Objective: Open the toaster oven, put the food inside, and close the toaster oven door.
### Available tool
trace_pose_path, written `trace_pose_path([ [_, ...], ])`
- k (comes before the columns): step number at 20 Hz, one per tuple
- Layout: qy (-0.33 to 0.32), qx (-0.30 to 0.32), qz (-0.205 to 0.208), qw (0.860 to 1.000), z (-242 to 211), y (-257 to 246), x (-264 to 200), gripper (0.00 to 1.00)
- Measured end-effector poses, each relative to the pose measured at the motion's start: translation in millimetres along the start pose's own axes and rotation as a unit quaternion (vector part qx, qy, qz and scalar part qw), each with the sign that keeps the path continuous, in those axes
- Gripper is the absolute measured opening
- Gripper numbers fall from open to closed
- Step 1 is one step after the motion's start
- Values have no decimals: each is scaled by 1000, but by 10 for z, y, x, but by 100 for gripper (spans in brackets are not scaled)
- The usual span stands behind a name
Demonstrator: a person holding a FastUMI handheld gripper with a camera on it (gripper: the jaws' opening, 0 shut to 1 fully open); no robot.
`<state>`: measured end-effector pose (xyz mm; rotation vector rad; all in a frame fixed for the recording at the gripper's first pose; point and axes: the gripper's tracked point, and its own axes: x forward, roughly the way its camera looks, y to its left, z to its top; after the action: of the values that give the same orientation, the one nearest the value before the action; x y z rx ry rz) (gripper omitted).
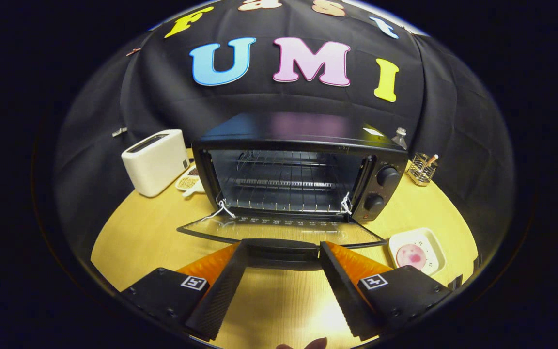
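Gripper [281,259] spread astride the black toaster oven's [303,169] lowered glass door's black handle [281,251]; release cleanly, then fetch the round pink food [410,255] rightward.

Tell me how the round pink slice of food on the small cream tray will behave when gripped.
The round pink slice lies thin and flat on the cream tray, so likely floppy and hard to get under. It looks glossy, perhaps slippery. The open gripper sits at the oven door handle.

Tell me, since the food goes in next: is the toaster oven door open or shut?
Open. The door lies folded down flat before the toaster oven, baring the racks; the open gripper flanks its handle.
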<state>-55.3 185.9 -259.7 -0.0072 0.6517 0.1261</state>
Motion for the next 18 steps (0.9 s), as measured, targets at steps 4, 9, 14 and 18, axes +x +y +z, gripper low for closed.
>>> trace_pose_path([
  [4,58,18,11,998,-360,-49,15,98],
  [9,61,-4,34,998,-443,-228,-135,98],
  [14,60,21,58,996,-367,-757,-456,98],
  [18,97,27,50,994,-381,-1566,-597,98],
])
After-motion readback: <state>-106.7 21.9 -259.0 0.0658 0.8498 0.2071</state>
